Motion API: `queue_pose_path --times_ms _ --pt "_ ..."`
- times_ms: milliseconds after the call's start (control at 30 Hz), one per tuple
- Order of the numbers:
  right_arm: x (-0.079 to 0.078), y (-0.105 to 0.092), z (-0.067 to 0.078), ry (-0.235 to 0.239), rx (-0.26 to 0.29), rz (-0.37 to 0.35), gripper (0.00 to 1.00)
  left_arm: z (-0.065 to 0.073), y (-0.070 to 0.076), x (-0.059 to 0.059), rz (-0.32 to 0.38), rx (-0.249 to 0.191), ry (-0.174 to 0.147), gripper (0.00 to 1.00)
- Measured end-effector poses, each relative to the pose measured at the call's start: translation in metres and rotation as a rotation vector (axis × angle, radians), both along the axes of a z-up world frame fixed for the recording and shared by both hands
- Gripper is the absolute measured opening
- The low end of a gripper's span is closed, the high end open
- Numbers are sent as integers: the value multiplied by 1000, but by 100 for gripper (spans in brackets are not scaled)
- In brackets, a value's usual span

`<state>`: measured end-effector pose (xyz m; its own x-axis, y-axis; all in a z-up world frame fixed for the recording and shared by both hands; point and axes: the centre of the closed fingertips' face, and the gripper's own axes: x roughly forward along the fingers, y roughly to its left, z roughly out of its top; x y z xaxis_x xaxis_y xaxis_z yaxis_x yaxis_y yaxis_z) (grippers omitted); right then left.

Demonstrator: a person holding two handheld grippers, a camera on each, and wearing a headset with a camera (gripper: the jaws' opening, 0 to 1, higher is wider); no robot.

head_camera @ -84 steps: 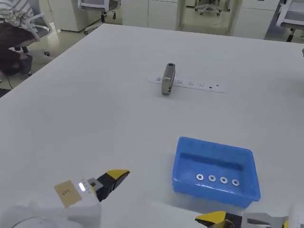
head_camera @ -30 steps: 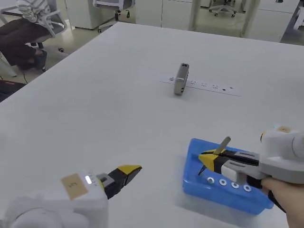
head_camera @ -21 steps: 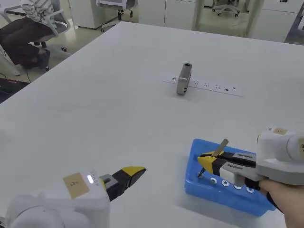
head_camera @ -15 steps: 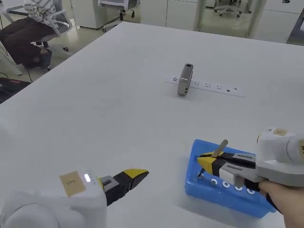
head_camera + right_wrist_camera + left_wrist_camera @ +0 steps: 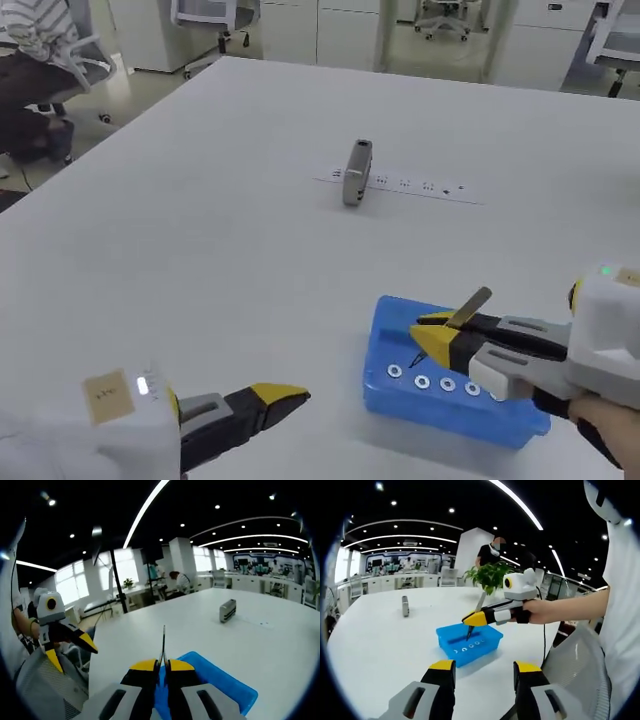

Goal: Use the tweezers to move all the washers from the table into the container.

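A blue container (image 5: 455, 420) sits near the table's front edge with several washers (image 5: 421, 381) in a row on its floor. My right gripper (image 5: 430, 340) hovers over it, shut on metal tweezers (image 5: 470, 305) whose tips point down into the container's left part; I cannot tell if they hold a washer. The left gripper view shows the container (image 5: 468, 641), right gripper (image 5: 472, 619) and tweezers (image 5: 479, 604). In the right gripper view the tweezers (image 5: 163, 645) stick out between the shut jaws above the container (image 5: 220, 685). My left gripper (image 5: 285, 398) is open, left of the container.
A small grey device (image 5: 356, 172) lies on a white strip (image 5: 420, 186) at mid-table. Office chairs and a seated person (image 5: 30, 60) are beyond the far left edge. A standing person (image 5: 490, 555) and a plant (image 5: 490, 575) show behind the table.
The right gripper came up from the bottom edge with the tweezers and now holds over the container. The head camera has shifted; the left gripper sits lower in the picture.
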<state>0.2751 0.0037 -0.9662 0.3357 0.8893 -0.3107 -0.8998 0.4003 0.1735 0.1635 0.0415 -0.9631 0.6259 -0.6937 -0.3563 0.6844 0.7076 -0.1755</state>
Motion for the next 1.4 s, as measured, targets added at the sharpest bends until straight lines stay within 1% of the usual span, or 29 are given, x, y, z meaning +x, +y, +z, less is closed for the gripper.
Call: queue_pose_path --times_ms 67,100,133,167,200,233,267,333,367,400,467,533,633,667,700,733,767,833,900,933,967,1000,1067,1133,1200,1267,1333,1367,1400 --pt "-11 -6 4 2 -2 6 4 2 -3 -2 -33 5 -4 37" --pt "-15 -8 4 3 -7 10 4 3 -5 -3 -55 17 -9 35" --pt "-24 -12 3 17 -20 20 4 4 -6 -2 -68 26 -16 33" --pt "-30 -15 1 31 -30 32 4 6 -8 -2 -92 45 -35 31" --pt "-39 -19 0 34 -44 50 4 8 -12 -2 -134 62 -51 30" --pt "-45 -21 -2 27 -60 68 4 10 -16 -4 -167 67 -59 28" --pt "-55 -25 -6 22 -91 102 4 12 -22 -4 -200 69 -60 27" --pt "-70 -30 -14 14 -140 148 4 16 -33 -4 -255 61 -56 27" --pt "-76 -31 -16 12 -158 169 4 18 -37 -2 -267 63 -61 26" --pt "-83 -33 -20 23 -165 181 4 21 -43 -1 -293 55 -61 25" --pt "-92 -35 -23 13 -190 218 3 26 -54 -2 -341 21 -44 23" --pt "-102 -36 -26 3 -214 245 3 32 -65 -2 -394 -2 -41 19" --pt "-112 -38 -32 -12 -258 293 3 38 -78 -3 -467 -3 -50 9" --pt "-116 -37 -34 -18 -268 309 3 38 -82 -5 -508 9 -45 6" --pt "-118 -36 -35 -20 -270 315 3 38 -86 -6 -530 7 -50 3" --pt "-120 -36 -36 -22 -276 319 3 37 -90 -7 -552 8 -37 1" --pt "-122 -38 -40 -32 -301 332 3 35 -93 -7 -561 15 -34 1" --pt "-124 -40 -46 -52 -344 345 3 30 -98 -11 -607 39 -18 1" --pt "-125 -41 -50 -49 -356 345 3 28 -103 -13 -633 45 -13 1" --pt "-126 -41 -51 -50 -364 346 3 26 -104 -14 -644 48 -1 2" --pt "-127 -43 -54 -64 -388 352 3 25 -105 -15 -651 49 5 2" --pt "-128 -44 -55 -66 -396 353 3 22 -107 -15 -652 57 16 2" --pt "-129 -45 -57 -66 -404 357 3 20 -110 -15 -656 54 32 2" --pt "-129 -47 -59 -65 -417 353 3 19 -112 -15 -656 54 37 4" --pt "-128 -49 -62 -64 -427 347 3 16 -115 -17 -675 67 42 4" --pt "-127 -50 -63 -68 -435 343 3 13 -117 -18 -689 87 38 3" --pt "-126 -50 -63 -69 -434 339 3 8 -118 -16 -689 119 30 0" --pt "-126 -50 -63 -69 -437 338 3 6 -118 -15 -690 134 33 0" --pt "-125 -52 -65 -71 -449 337 4 5 -118 -14 -693 136 36 0"
